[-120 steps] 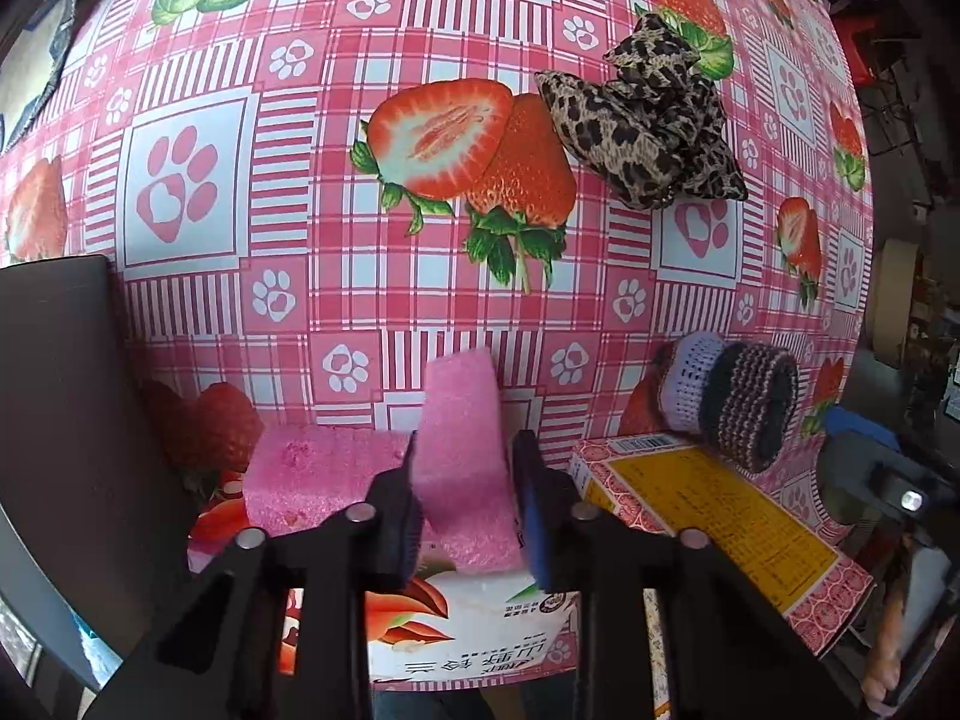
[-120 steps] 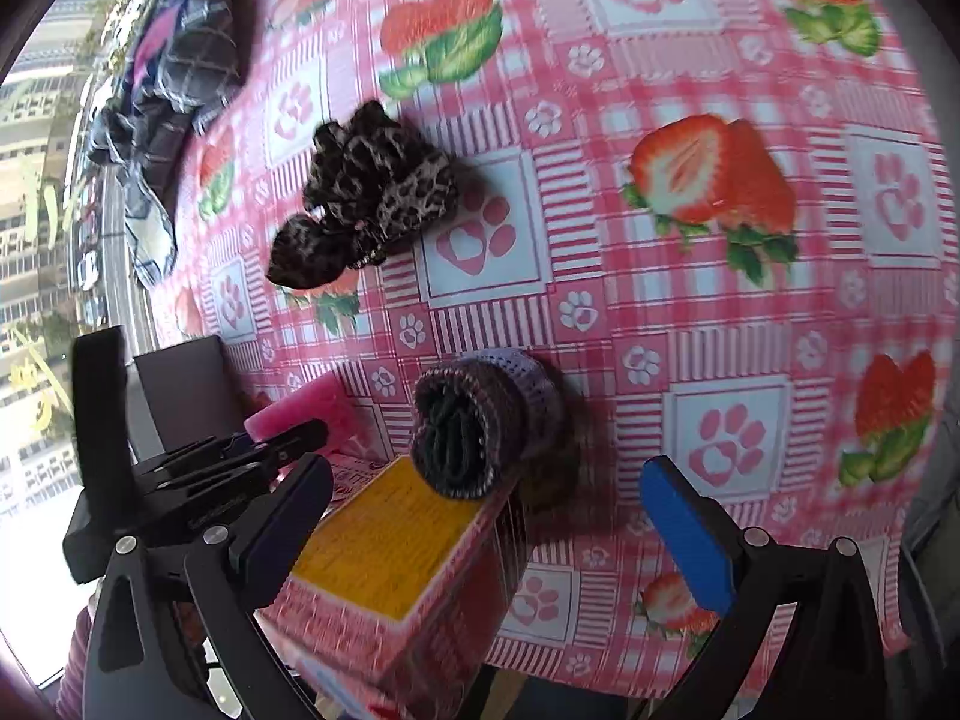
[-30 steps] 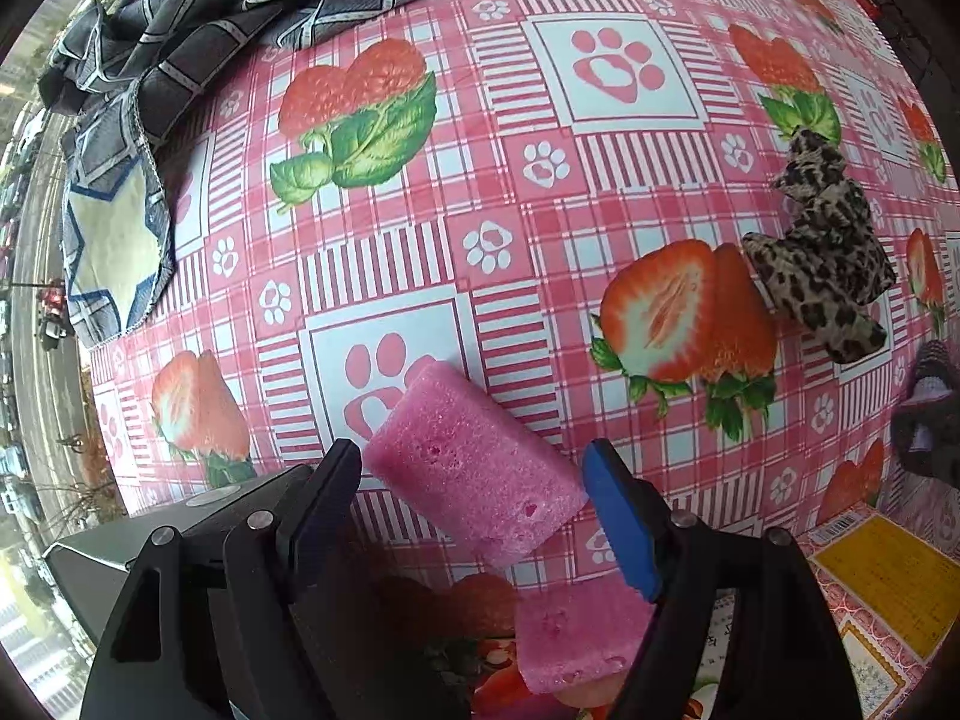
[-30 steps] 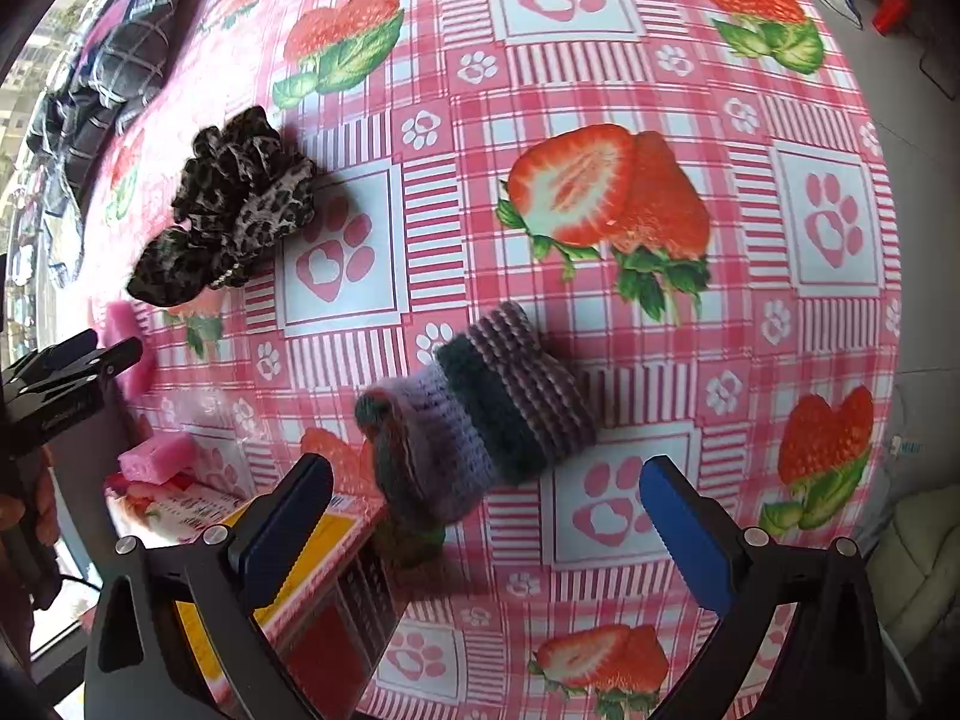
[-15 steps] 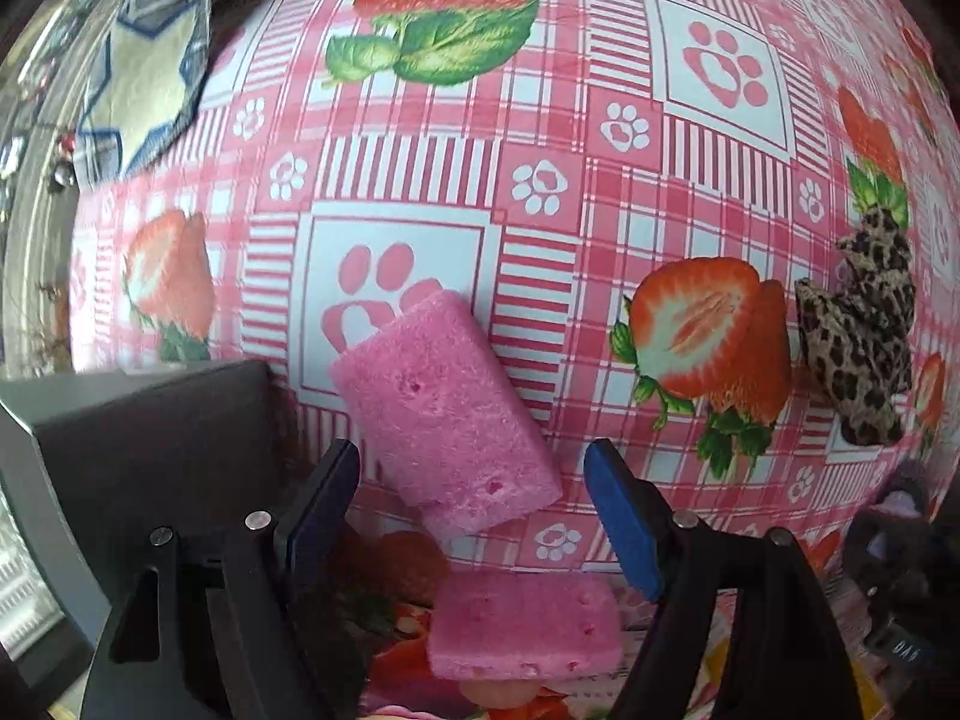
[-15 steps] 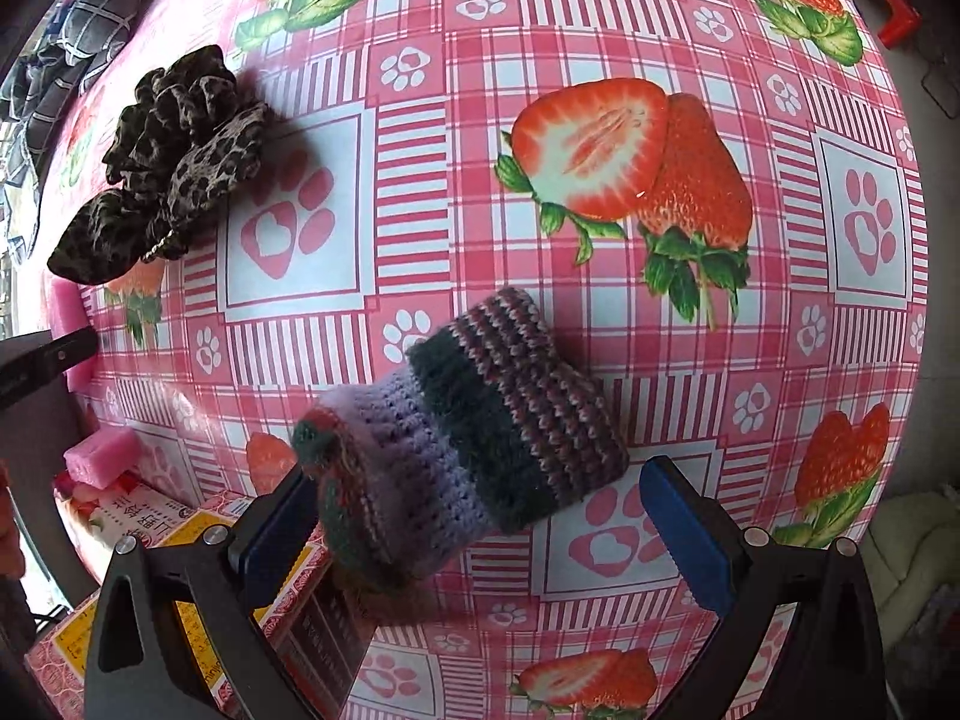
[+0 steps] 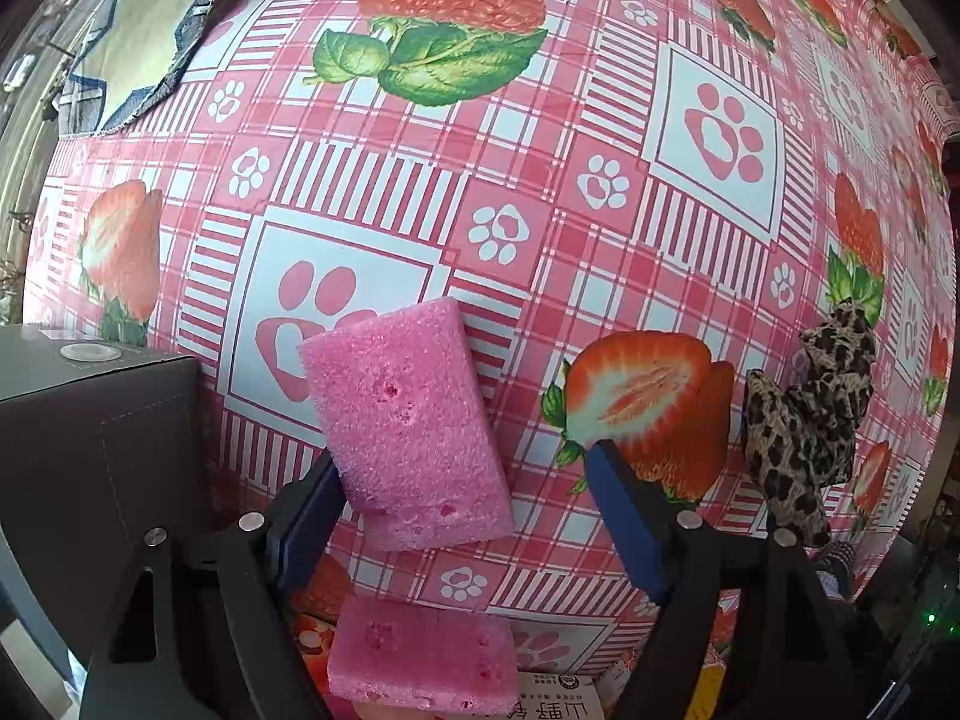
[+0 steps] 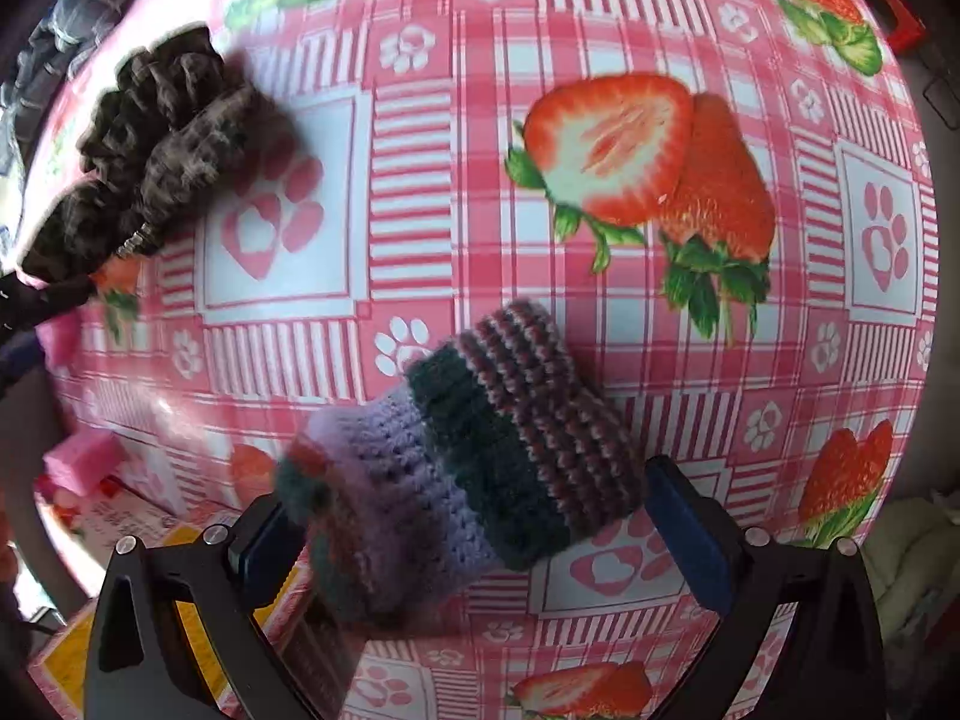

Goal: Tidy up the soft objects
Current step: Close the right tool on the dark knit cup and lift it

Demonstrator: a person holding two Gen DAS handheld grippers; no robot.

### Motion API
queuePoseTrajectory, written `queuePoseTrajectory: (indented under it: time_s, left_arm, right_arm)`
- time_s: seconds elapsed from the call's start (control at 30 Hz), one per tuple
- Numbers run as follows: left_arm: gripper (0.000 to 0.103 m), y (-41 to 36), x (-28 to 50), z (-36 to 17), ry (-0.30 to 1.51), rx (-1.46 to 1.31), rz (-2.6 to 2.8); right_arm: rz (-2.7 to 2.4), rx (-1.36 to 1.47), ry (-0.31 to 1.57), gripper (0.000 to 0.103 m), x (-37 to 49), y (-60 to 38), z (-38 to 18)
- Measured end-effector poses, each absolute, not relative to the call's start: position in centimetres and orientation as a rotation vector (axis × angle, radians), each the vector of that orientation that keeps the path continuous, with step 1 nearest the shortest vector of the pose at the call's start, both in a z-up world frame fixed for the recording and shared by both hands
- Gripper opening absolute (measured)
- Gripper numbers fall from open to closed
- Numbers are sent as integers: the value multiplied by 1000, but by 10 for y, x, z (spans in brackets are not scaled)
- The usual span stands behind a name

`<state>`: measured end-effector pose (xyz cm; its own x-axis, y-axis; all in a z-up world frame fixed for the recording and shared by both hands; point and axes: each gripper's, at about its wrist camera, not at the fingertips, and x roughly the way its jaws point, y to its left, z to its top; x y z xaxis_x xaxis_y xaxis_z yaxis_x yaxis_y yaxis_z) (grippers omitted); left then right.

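Note:
My left gripper (image 7: 462, 516) is open. A pink foam block (image 7: 405, 420) lies on the strawberry tablecloth (image 7: 600, 120) between its fingers, close to the left pad. A second pink foam block (image 7: 423, 654) rests on a printed box below it. My right gripper (image 8: 474, 528) is open around a striped knitted cuff (image 8: 474, 468), whose near end rests on a yellow-topped box (image 8: 180, 618). A leopard-print scrunchie (image 7: 804, 420) lies to the right in the left wrist view and shows at upper left in the right wrist view (image 8: 150, 144).
A dark grey box (image 7: 90, 450) stands at the left beside the left gripper. A dark plaid cloth with a star patch (image 7: 144, 30) lies at the far left edge of the table. The table edge drops off to the right in the right wrist view.
The left gripper let go of the pink block on the tablecloth and has come closer over it. The right gripper moved in around the knitted cuff.

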<state>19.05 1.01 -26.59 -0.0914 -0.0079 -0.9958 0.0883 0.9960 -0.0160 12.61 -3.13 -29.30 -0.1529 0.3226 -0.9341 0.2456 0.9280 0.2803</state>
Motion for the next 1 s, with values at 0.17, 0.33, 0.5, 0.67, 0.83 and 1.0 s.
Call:
queuePoseTrajectory:
  time_s: [0.17,0.33,0.5,0.67,0.83,1.0]
  left_arm:
    - [82,3,198,-257,1636,96,-66]
    - [91,9,202,-258,1638,74,-47]
    - [103,19,207,-277,1665,40,-28]
    - [103,21,216,-282,1716,39,-24]
    - [96,18,222,-281,1703,68,-37]
    - [55,-2,222,-270,1658,152,-124]
  right_arm:
    - [58,383,1734,103,124,-24,-294]
    - [61,382,1741,103,122,-23,-294]
    - [66,382,1747,103,125,-24,-295]
    - [65,384,1744,103,127,-22,-295]
    - [71,385,1751,100,127,-23,-296]
    - [54,386,1730,73,121,-33,-286]
